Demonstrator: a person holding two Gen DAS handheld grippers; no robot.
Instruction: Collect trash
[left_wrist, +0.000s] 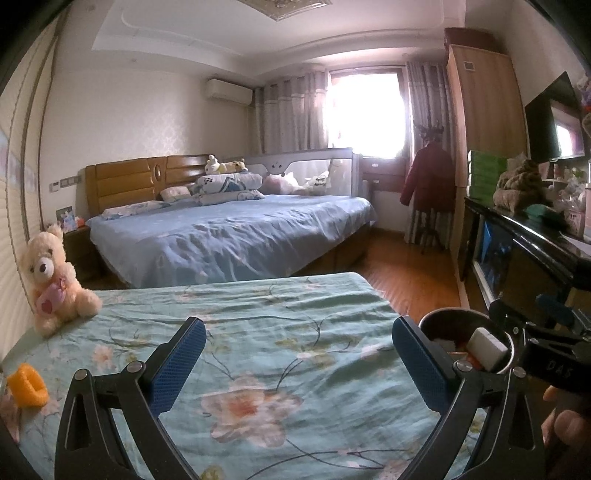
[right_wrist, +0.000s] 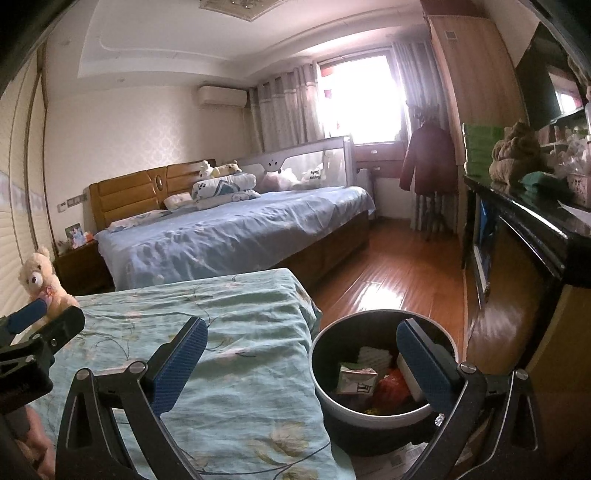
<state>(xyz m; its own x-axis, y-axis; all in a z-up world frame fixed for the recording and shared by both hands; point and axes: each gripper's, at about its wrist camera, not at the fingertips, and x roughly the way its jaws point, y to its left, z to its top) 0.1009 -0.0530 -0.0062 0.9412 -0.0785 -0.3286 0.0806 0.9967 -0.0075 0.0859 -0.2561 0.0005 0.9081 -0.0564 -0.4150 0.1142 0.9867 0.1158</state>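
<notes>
— Hovering over the floral bedspread (left_wrist: 280, 354), are both of your tools free?

— Yes. My left hand-held gripper (left_wrist: 299, 365) has its blue pads spread wide with nothing between them, only the green flowered cloth below. My right hand-held gripper (right_wrist: 303, 365) is spread just as wide and carries nothing; its left pad is over the edge of the bed, its right pad over the bin.

— Where is the trash?

— In the round trash bin (right_wrist: 332, 398) standing on the floor just beside the bed's corner. Inside I see a small crumpled carton (right_wrist: 356, 378), something white and ridged (right_wrist: 373, 356), a red-orange wrapper (right_wrist: 393, 387) and a white block (left_wrist: 487, 349) leaning against the inner wall. In the left wrist view the bin sits right behind my right pad.

— Anything left on the bed?

— An orange ring-shaped piece (left_wrist: 27, 384) lies at the left edge of the bedspread, well apart from both tools. A cream teddy bear (left_wrist: 53, 280) sits upright near the wall, holding a pink heart.

— And further off?

— A bed with a blue sheet (left_wrist: 229, 236), a bright window (left_wrist: 365, 114) and a dark cabinet (right_wrist: 524, 229) along the right
</notes>
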